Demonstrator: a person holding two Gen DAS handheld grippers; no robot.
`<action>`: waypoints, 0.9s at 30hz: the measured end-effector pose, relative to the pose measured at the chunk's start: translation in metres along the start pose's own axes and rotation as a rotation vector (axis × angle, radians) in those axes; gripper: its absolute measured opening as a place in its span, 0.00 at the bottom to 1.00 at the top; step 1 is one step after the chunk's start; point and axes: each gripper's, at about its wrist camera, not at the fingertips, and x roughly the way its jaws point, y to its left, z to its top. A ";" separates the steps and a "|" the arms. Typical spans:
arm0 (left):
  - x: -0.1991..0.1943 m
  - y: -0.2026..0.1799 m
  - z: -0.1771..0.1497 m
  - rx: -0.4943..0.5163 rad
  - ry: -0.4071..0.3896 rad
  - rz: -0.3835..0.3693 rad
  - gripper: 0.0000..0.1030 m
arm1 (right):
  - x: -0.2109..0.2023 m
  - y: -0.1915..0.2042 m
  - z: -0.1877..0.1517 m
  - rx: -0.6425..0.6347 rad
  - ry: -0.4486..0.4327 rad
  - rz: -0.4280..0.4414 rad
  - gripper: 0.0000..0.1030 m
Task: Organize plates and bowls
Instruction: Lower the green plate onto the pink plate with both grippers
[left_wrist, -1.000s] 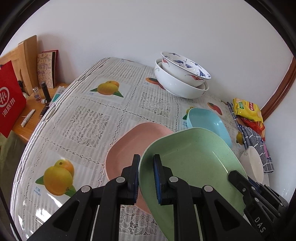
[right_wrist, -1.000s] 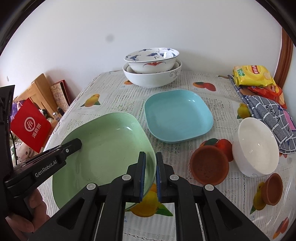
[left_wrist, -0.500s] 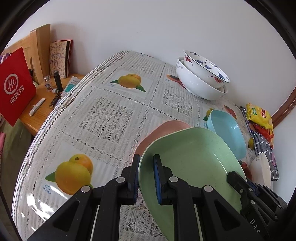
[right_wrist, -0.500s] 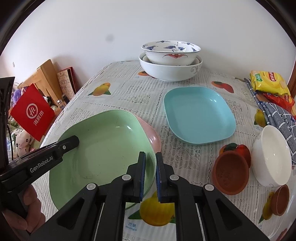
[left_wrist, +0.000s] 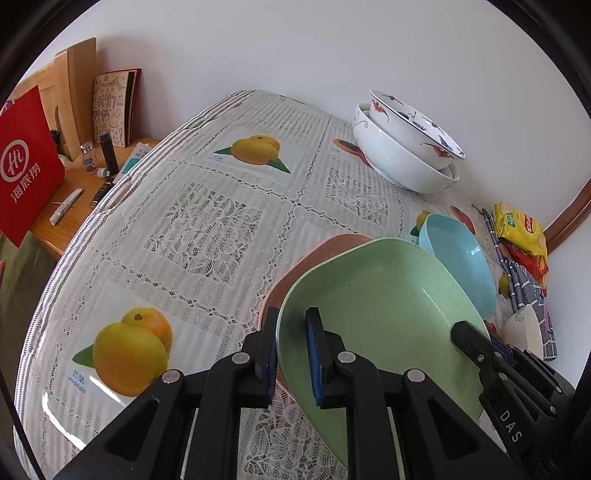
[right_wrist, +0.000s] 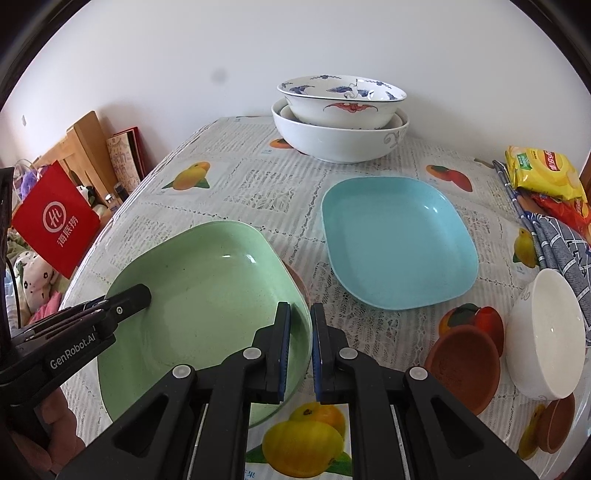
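In the left wrist view, the left claw (left_wrist: 291, 354) is clamped on the near-left rim of the green plate (left_wrist: 384, 306), one finger outside the rim and one inside. The green plate is over the pink plate (left_wrist: 314, 254), which lies on the table (left_wrist: 207, 229) and shows only along its left and far edge; whether the two touch I cannot tell. The right claw (left_wrist: 469, 338) reaches onto the green plate's right rim. Beyond it lies the blue plate (left_wrist: 458, 258), and at the far end of the table two patterned white bowls (left_wrist: 402, 147) are nested together. In the right wrist view, the right claw (right_wrist: 300, 343) is clamped on the near-right rim of the green plate (right_wrist: 199, 302), and the left claw (right_wrist: 142, 293) grips its left side. A thin strip of the pink plate (right_wrist: 297, 278) shows at the right edge of the green one. The blue plate (right_wrist: 399, 243) lies apart to the right. A white bowl (right_wrist: 546, 332) stands tilted near the right edge, touching a brown bowl (right_wrist: 465, 365), with a smaller brown dish (right_wrist: 554, 421) near them
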 end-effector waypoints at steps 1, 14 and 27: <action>0.001 0.001 0.000 -0.001 0.002 -0.001 0.13 | 0.002 0.000 0.000 0.000 0.002 0.001 0.10; 0.007 0.004 0.001 -0.012 0.022 -0.015 0.13 | 0.018 0.002 0.005 -0.011 0.012 -0.006 0.13; 0.007 0.002 0.001 -0.005 0.028 -0.014 0.13 | 0.029 0.001 0.011 -0.023 0.006 0.000 0.15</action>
